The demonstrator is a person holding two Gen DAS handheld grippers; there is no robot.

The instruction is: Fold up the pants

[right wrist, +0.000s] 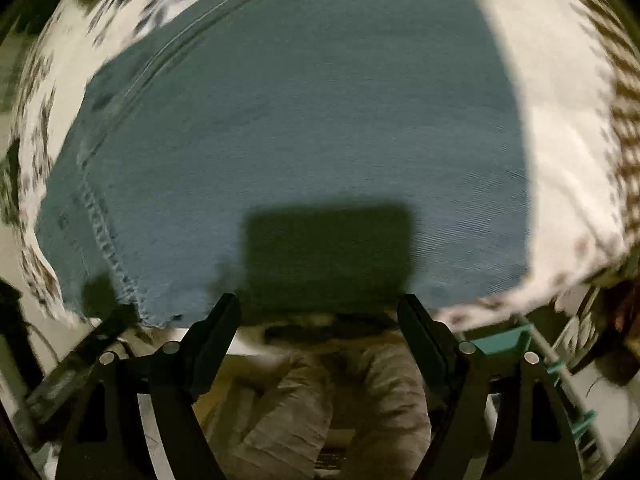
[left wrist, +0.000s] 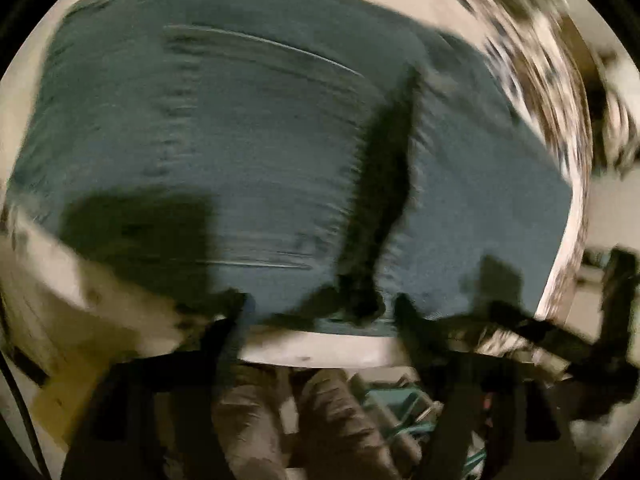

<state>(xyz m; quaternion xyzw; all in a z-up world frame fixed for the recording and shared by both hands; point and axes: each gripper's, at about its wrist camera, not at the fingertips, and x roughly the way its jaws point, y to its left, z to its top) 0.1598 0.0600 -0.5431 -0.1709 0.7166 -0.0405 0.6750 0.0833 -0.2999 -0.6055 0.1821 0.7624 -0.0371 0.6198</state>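
Observation:
Blue denim pants (left wrist: 256, 152) lie flat on a white patterned cloth and fill most of the blurred left wrist view. My left gripper (left wrist: 320, 312) is open and empty, its fingers at the pants' near edge. In the right wrist view the pants (right wrist: 304, 128) lie flat, with a stitched seam (right wrist: 108, 240) at the left. My right gripper (right wrist: 320, 312) is open and empty, its fingers (right wrist: 216, 328) wide apart above the near edge of the denim. A dark fold or shadow (left wrist: 384, 200) crosses the pants in the left view.
The white cloth with dark spots (right wrist: 568, 152) covers the surface around the pants. The person's legs in grey-brown trousers (right wrist: 320, 408) stand below the near edge. A teal rack (right wrist: 508, 340) is at the lower right. The other gripper (left wrist: 560, 344) shows at the right of the left view.

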